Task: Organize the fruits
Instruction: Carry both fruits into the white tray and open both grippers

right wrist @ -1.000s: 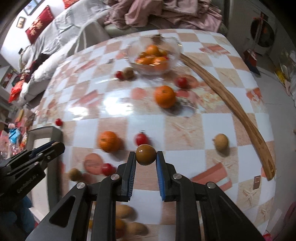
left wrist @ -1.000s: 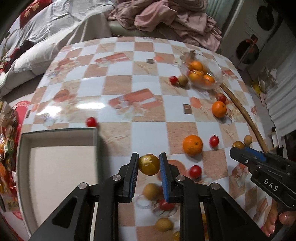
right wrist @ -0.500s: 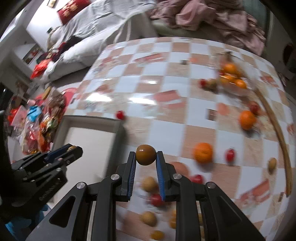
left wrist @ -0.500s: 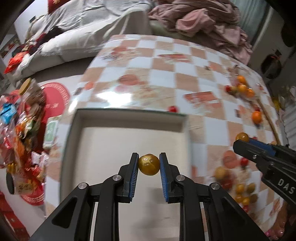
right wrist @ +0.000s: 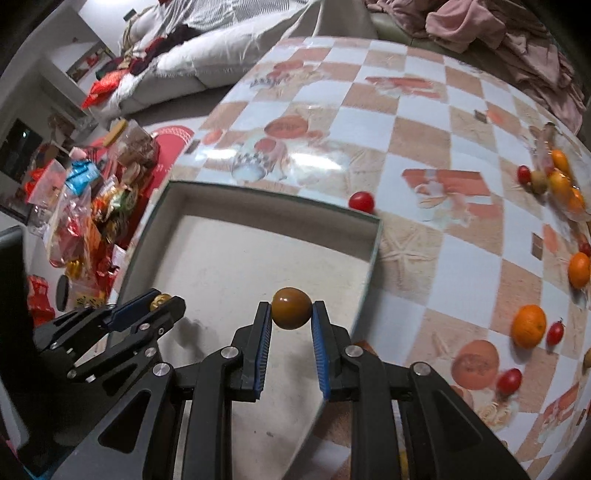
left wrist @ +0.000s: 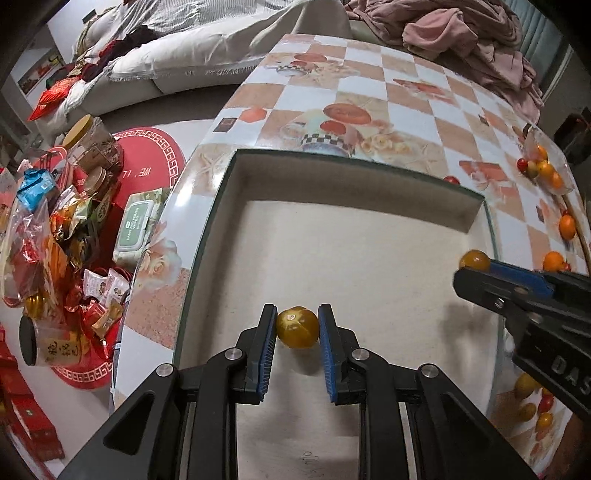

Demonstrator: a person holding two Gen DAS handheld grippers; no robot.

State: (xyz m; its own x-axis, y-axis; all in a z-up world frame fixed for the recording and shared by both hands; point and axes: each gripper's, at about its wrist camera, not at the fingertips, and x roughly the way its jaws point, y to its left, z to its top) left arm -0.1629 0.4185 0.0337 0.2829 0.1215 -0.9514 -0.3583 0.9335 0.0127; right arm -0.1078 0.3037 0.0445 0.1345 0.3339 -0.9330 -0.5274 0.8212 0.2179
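Fruits are mid-sort: a yellow cherry tomato (left wrist: 297,327) is pinched in the left gripper (left wrist: 297,332) over the shallow box (left wrist: 354,177), a brownish one (right wrist: 291,308) in the right gripper (right wrist: 291,314) at its 3 o'clock edge, with oranges (right wrist: 529,325) lying on the checkered tabletop (right wrist: 424,122) beyond.

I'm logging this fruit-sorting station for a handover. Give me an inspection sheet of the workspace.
Surface: checkered table, glossy.
Job's things: empty tray; loose oranges and red tomatoes; glass bowl with fruit.
Clutter: snack packets and jars on the floor.
Grippers: left gripper shut on a yellow tomato; right gripper shut on a brown tomato; both over the tray.
Cables: nothing seen.
Surroundings: sofa, pink clothes.
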